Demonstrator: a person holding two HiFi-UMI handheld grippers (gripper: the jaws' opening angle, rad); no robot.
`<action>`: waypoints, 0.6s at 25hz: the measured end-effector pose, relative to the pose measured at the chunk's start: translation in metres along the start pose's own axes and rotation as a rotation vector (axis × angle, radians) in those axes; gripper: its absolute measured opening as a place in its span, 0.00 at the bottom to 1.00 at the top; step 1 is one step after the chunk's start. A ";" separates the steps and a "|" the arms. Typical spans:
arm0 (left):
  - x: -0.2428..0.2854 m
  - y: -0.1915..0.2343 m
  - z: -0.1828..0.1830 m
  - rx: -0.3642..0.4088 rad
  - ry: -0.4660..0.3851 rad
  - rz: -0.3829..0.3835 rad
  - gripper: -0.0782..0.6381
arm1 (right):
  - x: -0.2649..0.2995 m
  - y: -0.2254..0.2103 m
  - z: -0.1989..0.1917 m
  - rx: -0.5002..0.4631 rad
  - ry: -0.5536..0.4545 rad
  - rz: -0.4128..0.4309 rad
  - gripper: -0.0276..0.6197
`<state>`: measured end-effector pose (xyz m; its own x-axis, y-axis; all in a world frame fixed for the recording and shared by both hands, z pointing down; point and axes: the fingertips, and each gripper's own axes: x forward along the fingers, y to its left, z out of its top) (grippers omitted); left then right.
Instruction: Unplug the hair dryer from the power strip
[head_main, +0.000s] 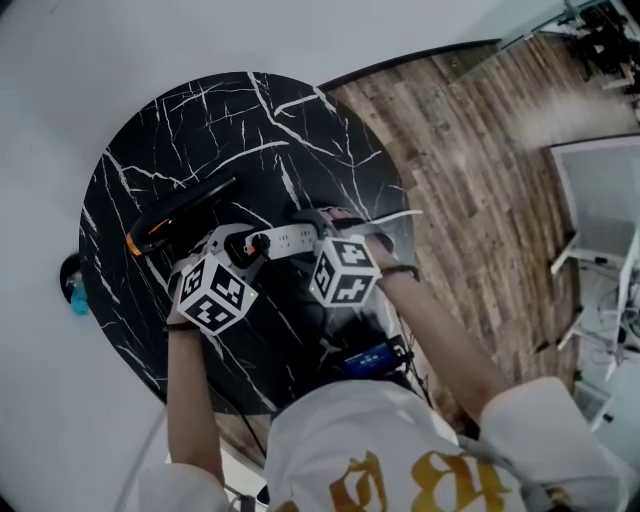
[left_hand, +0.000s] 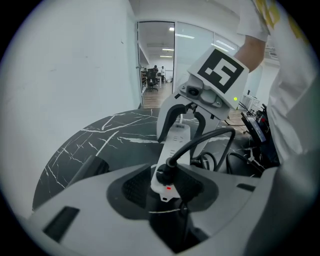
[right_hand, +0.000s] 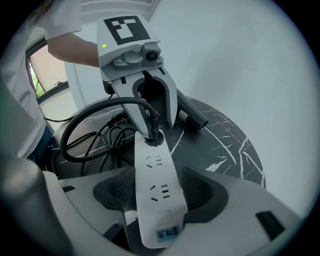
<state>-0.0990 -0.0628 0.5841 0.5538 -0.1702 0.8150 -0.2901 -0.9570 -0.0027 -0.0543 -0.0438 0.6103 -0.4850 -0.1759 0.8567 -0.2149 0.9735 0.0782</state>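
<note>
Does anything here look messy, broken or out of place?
Nothing looks broken or spilled. Only the black cord looks untidy: it arcs up from the power strip into a loose tangle beside it.

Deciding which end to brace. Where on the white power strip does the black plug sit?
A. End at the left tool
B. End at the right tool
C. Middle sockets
A: the plug stands in the end of the power strip at the left tool; sockets by the right tool are empty.

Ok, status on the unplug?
Left gripper jaws shut on plug. Right gripper jaws open around power strip. Plug still seated. Cord arcs over strip, nothing blocking.
</note>
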 end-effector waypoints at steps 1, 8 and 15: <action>0.000 0.000 0.000 0.001 0.002 -0.005 0.30 | 0.001 0.000 0.000 -0.009 0.004 0.002 0.46; 0.002 -0.006 0.000 0.039 0.026 -0.055 0.23 | 0.007 0.002 -0.001 -0.045 0.029 0.045 0.46; 0.001 -0.010 0.001 0.106 0.044 -0.060 0.19 | 0.009 0.004 -0.002 -0.076 0.048 0.063 0.46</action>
<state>-0.0949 -0.0540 0.5844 0.5320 -0.1039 0.8403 -0.1725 -0.9849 -0.0126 -0.0578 -0.0414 0.6199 -0.4538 -0.1086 0.8845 -0.1190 0.9910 0.0606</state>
